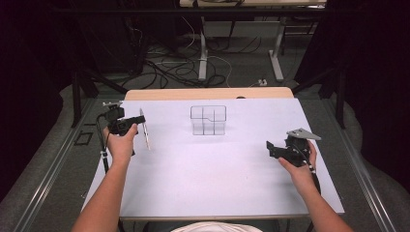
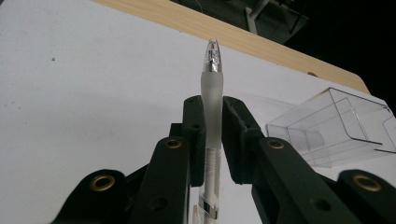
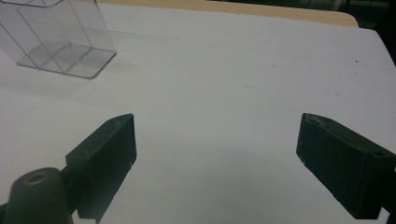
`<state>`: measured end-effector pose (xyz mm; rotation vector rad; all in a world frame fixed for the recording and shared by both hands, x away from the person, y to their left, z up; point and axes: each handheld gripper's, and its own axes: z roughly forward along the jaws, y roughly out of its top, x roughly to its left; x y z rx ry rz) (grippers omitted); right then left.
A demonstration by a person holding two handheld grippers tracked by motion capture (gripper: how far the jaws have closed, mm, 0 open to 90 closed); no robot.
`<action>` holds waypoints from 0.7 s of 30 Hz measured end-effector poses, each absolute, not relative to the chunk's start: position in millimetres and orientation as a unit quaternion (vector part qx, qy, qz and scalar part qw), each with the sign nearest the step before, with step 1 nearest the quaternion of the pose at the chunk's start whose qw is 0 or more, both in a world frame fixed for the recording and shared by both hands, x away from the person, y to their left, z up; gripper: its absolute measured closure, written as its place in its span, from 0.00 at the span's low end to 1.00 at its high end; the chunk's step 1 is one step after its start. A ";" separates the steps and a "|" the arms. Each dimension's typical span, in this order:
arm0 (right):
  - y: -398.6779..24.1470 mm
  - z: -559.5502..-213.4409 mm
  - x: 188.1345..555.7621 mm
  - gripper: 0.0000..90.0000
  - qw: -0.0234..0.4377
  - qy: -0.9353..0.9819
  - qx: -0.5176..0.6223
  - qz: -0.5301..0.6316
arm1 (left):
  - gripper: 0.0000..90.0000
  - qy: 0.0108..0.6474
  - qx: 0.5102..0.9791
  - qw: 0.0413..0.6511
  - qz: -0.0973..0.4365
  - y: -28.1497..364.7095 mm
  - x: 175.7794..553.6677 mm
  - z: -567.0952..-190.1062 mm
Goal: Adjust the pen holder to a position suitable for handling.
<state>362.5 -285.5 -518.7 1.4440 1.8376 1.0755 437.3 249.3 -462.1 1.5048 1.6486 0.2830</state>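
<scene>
Left claw [image 1: 140,118] grasping pen [image 1: 144,128], at 9 o'clock of white table [image 1: 193,183]; right claw [image 1: 269,147] released, empty, at 4 o'clock; clear organizer [image 1: 208,120] at 12. Cables on floor beyond

Left gripper view: pen [image 2: 211,100] pinched mid-barrel, tip forward; I'd keep it upright over organizer [image 2: 334,126] at 3

Right gripper view: jaws wide apart, organizer [image 3: 58,39] at 10

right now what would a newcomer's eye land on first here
Probably the frosted translucent pen clamped between the left gripper's black jaws, at the white table's left edge. Next, the clear plastic compartment organizer standing at the far middle, and the right gripper with jaws wide open and nothing between them.
</scene>
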 end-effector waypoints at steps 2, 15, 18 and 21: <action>-285.6 -521.0 363.9 0.11 0.284 0.689 0.537 0.395 | 0.89 0.657 0.607 0.431 0.116 244.8 438.1 -460.0; -286.0 -523.8 365.0 0.00 0.274 0.692 0.544 0.388 | 0.89 0.623 0.615 0.466 0.129 209.6 445.9 -442.2; -286.2 -524.2 365.0 0.00 0.272 0.692 0.544 0.388 | 0.89 0.613 0.618 0.473 0.137 200.7 447.9 -436.7; -286.7 -524.1 364.5 0.00 0.271 0.695 0.542 0.387 | 0.89 0.610 0.615 0.480 0.140 192.5 450.7 -431.9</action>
